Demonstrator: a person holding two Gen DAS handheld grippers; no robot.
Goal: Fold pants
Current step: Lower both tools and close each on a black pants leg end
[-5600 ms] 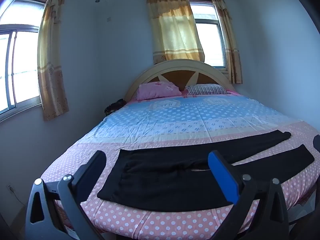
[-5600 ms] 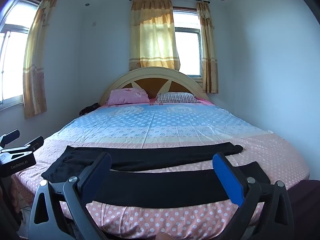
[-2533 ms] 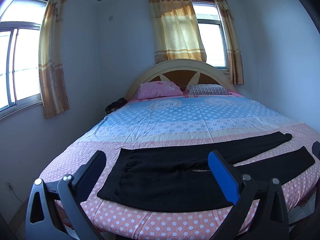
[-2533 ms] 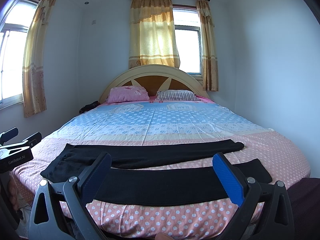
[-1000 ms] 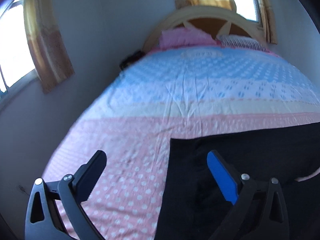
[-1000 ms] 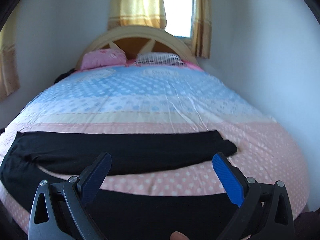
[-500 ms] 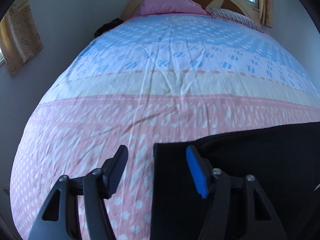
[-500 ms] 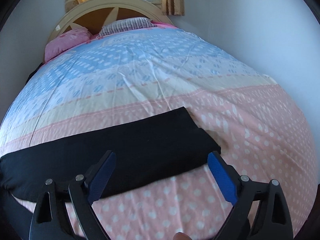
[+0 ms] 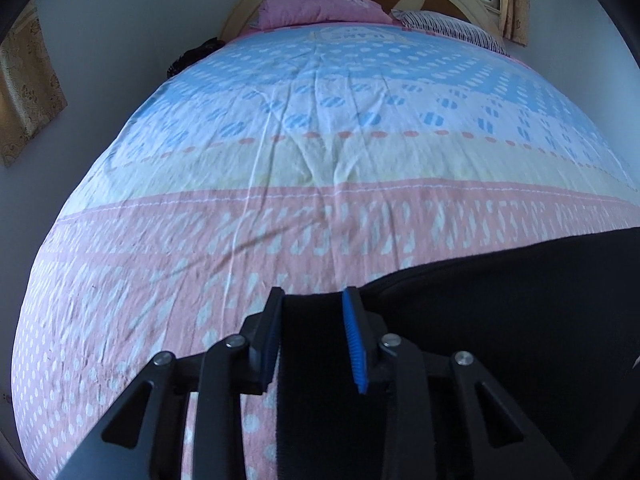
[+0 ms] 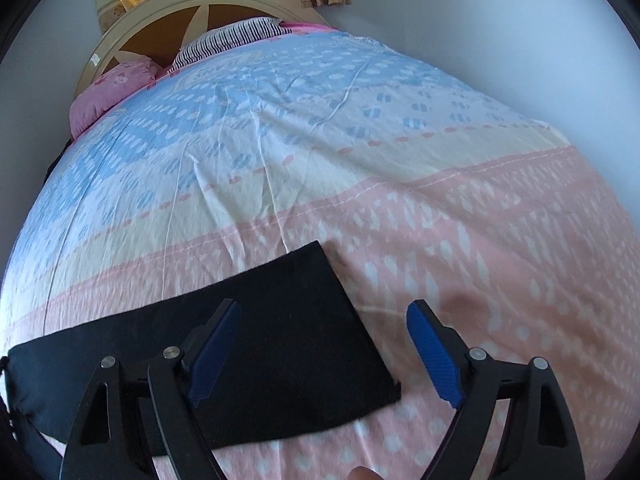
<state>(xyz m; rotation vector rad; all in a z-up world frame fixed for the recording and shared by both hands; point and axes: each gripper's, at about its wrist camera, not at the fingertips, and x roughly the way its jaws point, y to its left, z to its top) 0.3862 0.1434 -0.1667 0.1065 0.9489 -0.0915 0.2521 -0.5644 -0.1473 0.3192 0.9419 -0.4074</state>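
- I am closing my left hand-held gripper (image 9: 312, 312) to a narrow gap around the waistband corner of the black, soft-knit pants (image 9: 500, 320); whether it is pinching yet, I cannot tell.
- My right hand-held gripper (image 10: 324, 340) is hanging wide open over the hem of the far leg, holding nothing.
- The pants are lying flat across the foot of the pink polka-dot bed sheet (image 9: 160, 260).
- The cloth is looking light and limp; corners are likely offering the surest hold.

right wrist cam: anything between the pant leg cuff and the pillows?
Nothing. In the right wrist view only bare bedsheet lies between the pants cuff and the pink pillow and striped pillow.
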